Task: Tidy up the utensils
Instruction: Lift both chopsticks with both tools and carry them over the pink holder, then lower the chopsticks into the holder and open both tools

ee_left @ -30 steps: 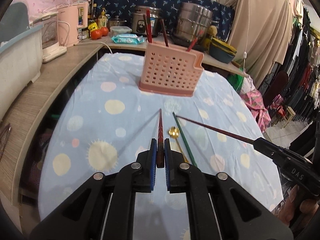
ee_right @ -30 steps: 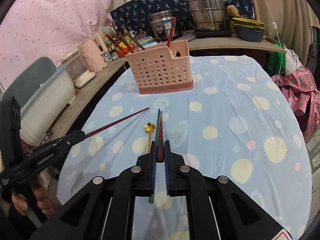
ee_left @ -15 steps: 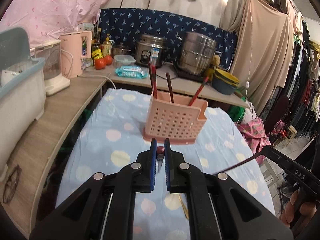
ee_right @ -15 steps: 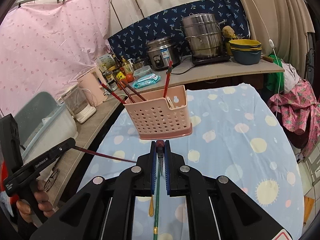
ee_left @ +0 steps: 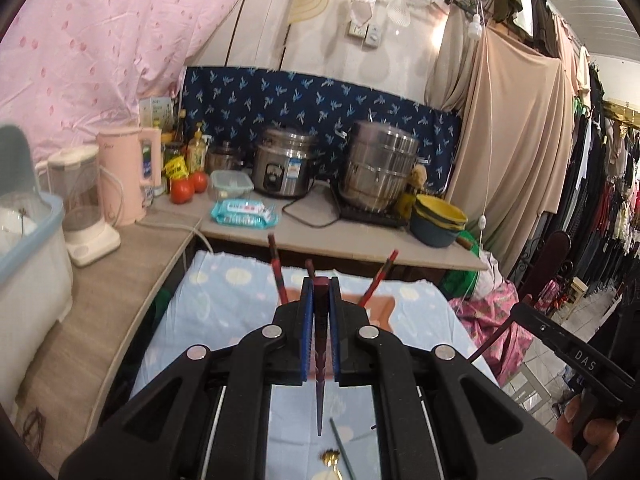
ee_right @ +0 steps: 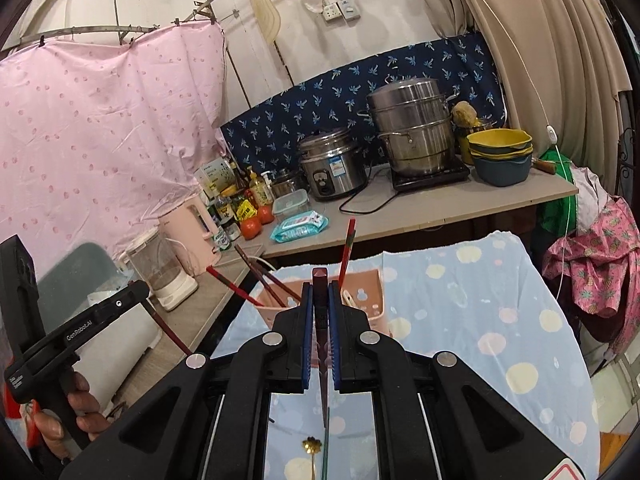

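Evenly lit by soft indoor light, brightest on the white wall (ee_left: 340, 8) up top. Strongly bowed at fisheye edges, with dark corners. Slightly blurred on the blue tablecloth (ee_right: 500, 320); few hard shadows.

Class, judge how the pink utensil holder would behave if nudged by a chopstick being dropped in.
The pink utensil holder looks like thin perforated plastic, so probably light and apt to slide on the tablecloth. The chopsticks leaning in it may make it tippy.
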Available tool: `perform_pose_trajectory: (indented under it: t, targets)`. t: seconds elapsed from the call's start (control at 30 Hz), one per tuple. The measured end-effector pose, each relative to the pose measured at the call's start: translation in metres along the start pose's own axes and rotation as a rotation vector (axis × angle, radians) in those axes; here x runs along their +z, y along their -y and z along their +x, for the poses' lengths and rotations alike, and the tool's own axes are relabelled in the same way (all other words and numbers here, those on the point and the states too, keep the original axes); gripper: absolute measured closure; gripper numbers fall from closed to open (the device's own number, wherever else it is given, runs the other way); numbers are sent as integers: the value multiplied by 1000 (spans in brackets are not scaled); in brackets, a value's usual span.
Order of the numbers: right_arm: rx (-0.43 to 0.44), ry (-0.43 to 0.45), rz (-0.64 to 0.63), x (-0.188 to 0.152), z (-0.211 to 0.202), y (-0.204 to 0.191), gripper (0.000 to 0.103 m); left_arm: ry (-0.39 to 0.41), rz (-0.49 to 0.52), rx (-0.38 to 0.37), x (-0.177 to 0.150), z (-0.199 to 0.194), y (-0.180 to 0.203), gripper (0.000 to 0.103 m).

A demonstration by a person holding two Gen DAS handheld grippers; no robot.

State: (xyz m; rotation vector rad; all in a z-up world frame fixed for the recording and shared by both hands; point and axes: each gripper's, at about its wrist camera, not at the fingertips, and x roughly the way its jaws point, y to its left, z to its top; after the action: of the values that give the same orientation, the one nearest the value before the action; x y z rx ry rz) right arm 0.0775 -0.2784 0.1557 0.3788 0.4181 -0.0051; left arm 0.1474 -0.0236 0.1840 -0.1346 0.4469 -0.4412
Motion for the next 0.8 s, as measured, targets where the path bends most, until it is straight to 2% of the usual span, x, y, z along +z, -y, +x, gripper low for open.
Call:
perform_pose_trajectory:
  t: [0.2,0.47,0.67,0.8]
  targets:
    - [9,95,7,38,7,-2,96,94,22,6,41,7,11,96]
    - [10,175,0,81,28,-8,96,175,46,34,83,27,13,96]
    - [5,190,-6,98,51,-13,96,176,57,59,94,53,10,96]
    - [-3,168,-7,96,71,-11,96,145,61,74,89,73,6,96]
